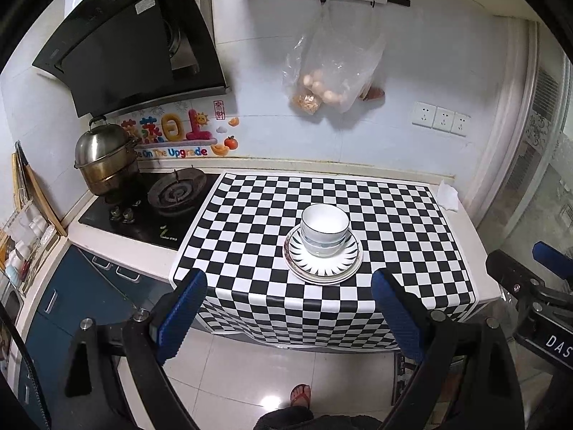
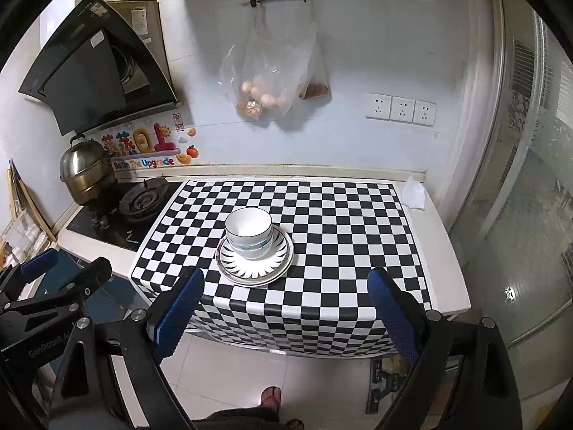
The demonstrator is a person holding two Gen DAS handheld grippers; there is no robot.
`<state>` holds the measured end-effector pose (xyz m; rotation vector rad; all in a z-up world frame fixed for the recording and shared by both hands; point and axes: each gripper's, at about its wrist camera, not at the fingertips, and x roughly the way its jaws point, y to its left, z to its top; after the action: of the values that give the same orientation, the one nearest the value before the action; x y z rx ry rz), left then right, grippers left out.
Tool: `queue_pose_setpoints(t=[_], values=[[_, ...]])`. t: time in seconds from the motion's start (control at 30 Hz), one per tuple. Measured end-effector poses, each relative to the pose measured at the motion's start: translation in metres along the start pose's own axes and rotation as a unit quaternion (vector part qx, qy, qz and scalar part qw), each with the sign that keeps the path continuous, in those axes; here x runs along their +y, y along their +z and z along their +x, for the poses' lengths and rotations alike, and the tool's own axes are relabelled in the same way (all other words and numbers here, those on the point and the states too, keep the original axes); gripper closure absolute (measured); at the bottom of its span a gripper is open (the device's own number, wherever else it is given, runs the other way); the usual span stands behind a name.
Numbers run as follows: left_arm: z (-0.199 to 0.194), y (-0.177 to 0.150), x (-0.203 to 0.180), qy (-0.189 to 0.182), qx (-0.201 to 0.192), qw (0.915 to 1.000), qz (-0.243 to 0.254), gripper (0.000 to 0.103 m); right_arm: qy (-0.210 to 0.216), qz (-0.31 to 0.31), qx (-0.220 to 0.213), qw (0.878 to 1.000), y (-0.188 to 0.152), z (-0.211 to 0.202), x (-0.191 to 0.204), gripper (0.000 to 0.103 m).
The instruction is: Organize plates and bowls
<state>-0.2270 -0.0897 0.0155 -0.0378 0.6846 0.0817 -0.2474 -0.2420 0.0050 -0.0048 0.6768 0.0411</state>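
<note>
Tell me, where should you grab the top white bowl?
Probably by its rim: the top white round bowl sits upright, nested in bowls on the striped round plates. Come from above, one finger inside, one outside. Both tools, left and right, are open.

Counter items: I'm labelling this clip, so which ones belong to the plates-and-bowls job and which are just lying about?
Job:
stacked bowls
stacked plates
left gripper, open, empty
right gripper, open, empty

Lying about:
steamer pot
gas stove
hanging bags
crumpled tissue
checkered mat
</note>
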Motion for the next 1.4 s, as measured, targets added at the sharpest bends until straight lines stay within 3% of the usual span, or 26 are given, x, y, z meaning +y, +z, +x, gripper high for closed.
queue_pose_setpoints(t=[1.4], values=[[-0.0061, -0.002, 0.0043, -0.002, -0.006, 1.0, -0.002, 0.009, -0.008, 0.002, -0.007, 1.0, -0.0021, -0.0008, 0.0029, 0.008]])
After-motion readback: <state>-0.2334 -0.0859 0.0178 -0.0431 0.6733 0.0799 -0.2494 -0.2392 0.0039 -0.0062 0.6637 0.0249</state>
